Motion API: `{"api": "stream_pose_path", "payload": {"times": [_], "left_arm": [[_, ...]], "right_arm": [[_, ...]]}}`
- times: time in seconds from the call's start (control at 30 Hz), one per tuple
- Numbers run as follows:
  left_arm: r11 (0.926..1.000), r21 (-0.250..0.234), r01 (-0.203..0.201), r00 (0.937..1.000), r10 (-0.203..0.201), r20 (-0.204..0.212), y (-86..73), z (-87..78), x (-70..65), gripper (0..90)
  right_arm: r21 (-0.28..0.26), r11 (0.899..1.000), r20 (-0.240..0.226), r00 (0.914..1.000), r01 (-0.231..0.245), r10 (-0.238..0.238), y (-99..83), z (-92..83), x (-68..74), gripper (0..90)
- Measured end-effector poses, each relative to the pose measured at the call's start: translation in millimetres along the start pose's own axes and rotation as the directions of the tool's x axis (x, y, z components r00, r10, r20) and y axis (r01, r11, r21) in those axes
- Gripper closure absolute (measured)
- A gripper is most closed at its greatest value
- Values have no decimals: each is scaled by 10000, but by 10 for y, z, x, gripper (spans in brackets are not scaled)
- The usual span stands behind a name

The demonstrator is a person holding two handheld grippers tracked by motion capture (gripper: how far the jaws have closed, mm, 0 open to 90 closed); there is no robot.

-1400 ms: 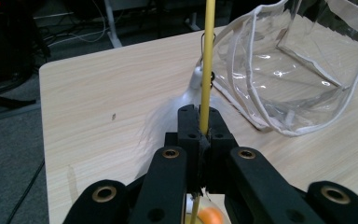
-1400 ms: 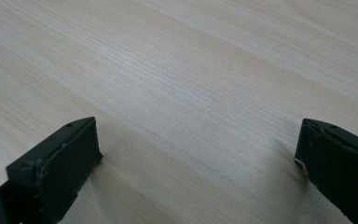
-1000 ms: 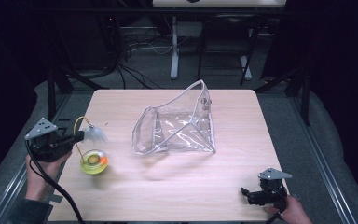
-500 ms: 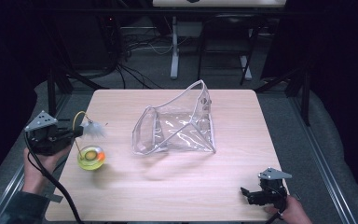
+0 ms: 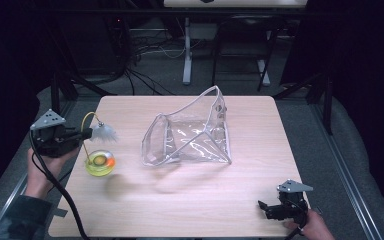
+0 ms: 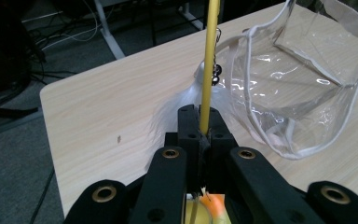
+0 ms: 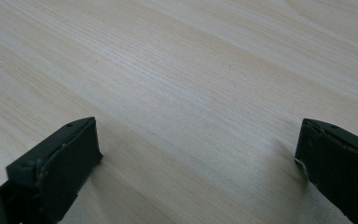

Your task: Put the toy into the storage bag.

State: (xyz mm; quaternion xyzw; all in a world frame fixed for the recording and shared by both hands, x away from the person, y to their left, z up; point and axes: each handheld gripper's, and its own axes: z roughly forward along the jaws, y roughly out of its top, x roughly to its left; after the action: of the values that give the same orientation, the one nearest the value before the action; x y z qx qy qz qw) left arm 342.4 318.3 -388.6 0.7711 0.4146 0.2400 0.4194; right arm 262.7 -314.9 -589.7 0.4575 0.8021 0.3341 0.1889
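A cat toy stands at the table's left: a yellow suction-cup base (image 5: 100,163) with an orange piece inside, a thin yellow wand (image 5: 86,132) arching up, and a white feather tuft (image 5: 105,132) hanging from it. My left gripper (image 5: 84,134) is shut on the yellow wand (image 6: 206,79), with the feather tuft (image 6: 186,100) just beyond its jaws. A clear plastic zip pouch (image 5: 192,135) with white trim lies open mid-table, also ahead in the left gripper view as the pouch (image 6: 303,79). My right gripper (image 5: 266,210) rests open near the front right edge, nothing between its jaws (image 7: 196,154).
The light wooden table (image 5: 180,210) has bare surface in front of the pouch. Behind it are dark floor, cables and a white stand leg (image 5: 186,50). A person's hands hold both grippers at the table's near corners.
My left gripper has pulled back to the left and slightly up with the wand; the yellow base has slid left along the table. The right gripper has stayed put.
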Motion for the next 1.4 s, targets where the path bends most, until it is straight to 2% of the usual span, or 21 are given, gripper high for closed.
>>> {"api": "stream_pose_path", "payload": {"times": [0.2,0.6,0.77,1.03,1.4], "left_arm": [[9992,-149,-377,9993,376,-61,197,-23,-25,881],[9967,-377,-725,9974,724,-40,456,-36,-43,881],[9932,-447,-1073,9942,1073,-15,618,-60,-94,881],[9880,-686,-1380,9904,1382,-24,805,-116,-168,881],[9802,-716,-1848,9824,1863,161,1001,-70,-271,881]], "right_arm": [[37,10000,46,10000,33,-34,0,-1,-1,0],[57,10000,20,10000,28,-28,0,-2,-1,0],[54,10000,56,10000,23,-23,0,-3,0,0],[63,10000,17,10000,36,-36,1,-2,-2,0],[61,10000,16,10000,35,-35,0,-2,-2,0]]}}
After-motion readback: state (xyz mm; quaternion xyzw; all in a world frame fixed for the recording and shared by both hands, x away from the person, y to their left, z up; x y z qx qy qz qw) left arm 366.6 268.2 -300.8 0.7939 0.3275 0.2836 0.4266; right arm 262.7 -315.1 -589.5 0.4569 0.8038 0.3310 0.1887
